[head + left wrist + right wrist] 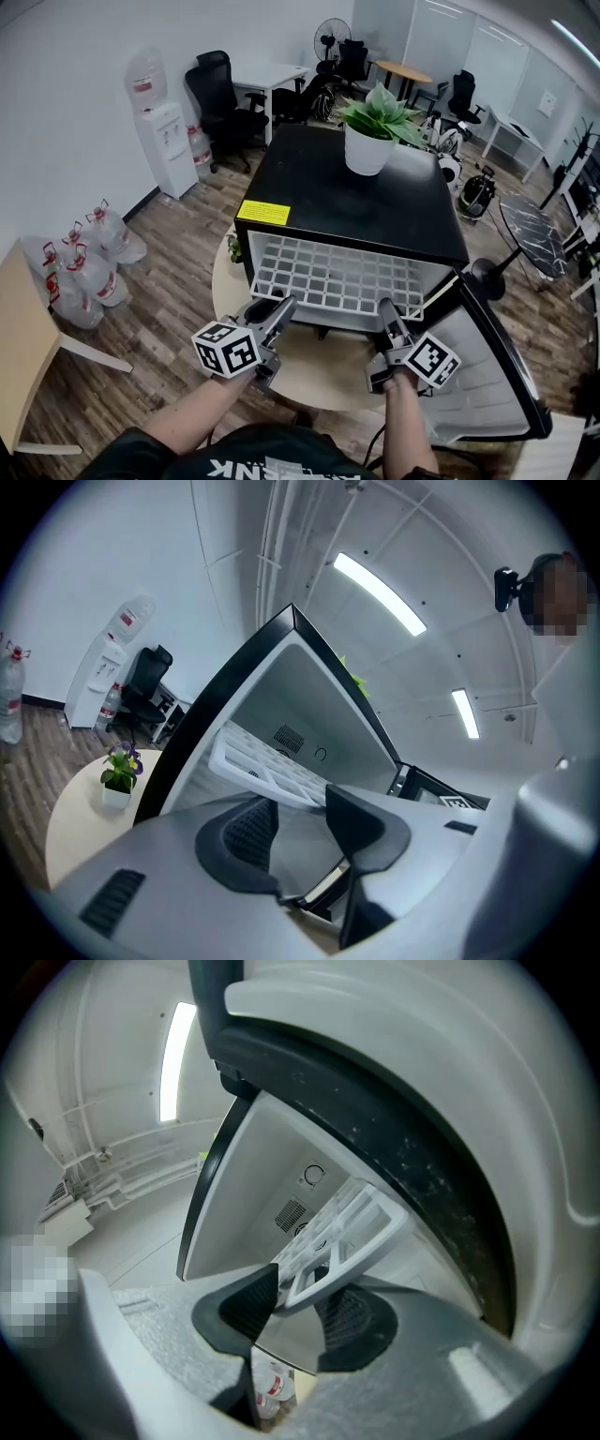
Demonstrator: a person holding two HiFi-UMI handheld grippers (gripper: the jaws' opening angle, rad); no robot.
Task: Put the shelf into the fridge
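**Shelf part-way into the open fridge, both grippers slack at its front edge**

The white grid shelf (337,277) lies level in the mouth of the black mini fridge (356,202). Its back part is inside and its front edge sticks out toward the person. The fridge stands on a round pale table (314,367), and its door (487,375) hangs wide open at the right, just beside the right gripper (387,314).

The left gripper (278,307) sits at the shelf's front left corner. Its fingers (234,841) stand wide apart, with the shelf rim just past their tips and neither pad pressing on it. The right gripper's fingers (246,1312) are also spread. The shelf's front right corner lies between them, loose, with the pads not clamped.

A potted plant (373,131) in a white pot stands on top of the fridge. A small potted flower (118,775) stands on the table left of the fridge, close to its side wall. Further off on the wooden floor are a water dispenser (167,141), a cluster of large water bottles (80,262), black office chairs (220,94) and a standing fan (331,37).
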